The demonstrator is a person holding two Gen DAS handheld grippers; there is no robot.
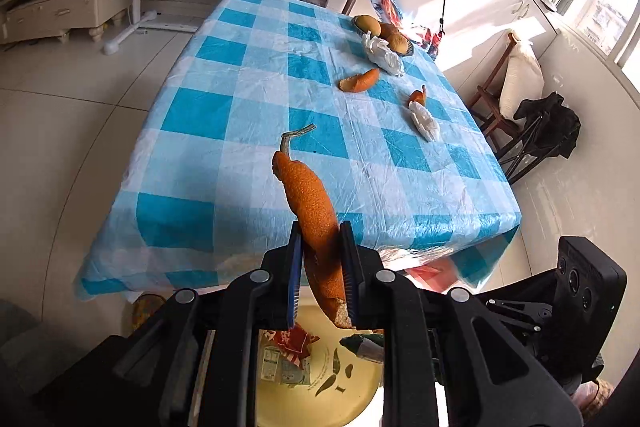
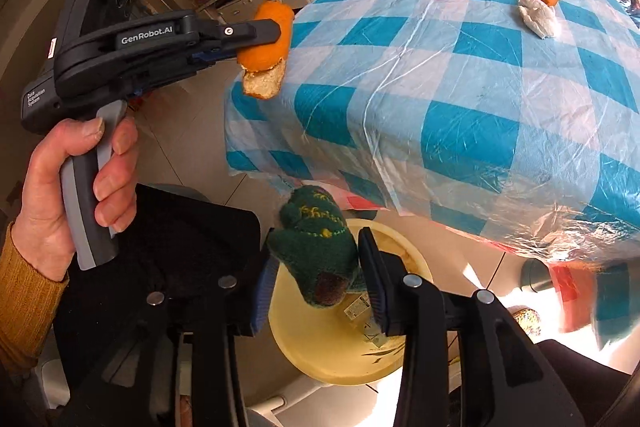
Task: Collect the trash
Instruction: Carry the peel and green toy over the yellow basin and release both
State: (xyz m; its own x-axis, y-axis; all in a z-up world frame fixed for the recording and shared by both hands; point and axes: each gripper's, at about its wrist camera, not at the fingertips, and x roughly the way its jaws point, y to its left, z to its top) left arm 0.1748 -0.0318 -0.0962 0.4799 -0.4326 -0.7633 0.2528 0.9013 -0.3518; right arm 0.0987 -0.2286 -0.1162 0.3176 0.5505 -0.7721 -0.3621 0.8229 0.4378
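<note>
My left gripper (image 1: 320, 231) is shut on a long strip of orange peel (image 1: 312, 203), held off the near corner of the checked table (image 1: 240, 107). The right wrist view shows that left gripper (image 2: 260, 43) from the side, with the orange peel (image 2: 264, 61) in it. Below stands a yellow bin (image 1: 352, 383) holding wrappers. My right gripper (image 2: 320, 251) hangs over the yellow bin (image 2: 320, 347), open, with a green knitted item (image 2: 316, 247) loose between its jaws and a gap at the left pad. More peel (image 1: 359, 81) and crumpled tissues (image 1: 382, 55) lie on the table.
A bowl of round brown items (image 1: 384, 29) sits at the table's far edge. Another peel (image 1: 418, 95) and tissue (image 1: 424, 123) lie towards the right side. A person's hand (image 2: 80, 167) grips the left handle. Chairs (image 1: 532, 131) stand to the right of the table.
</note>
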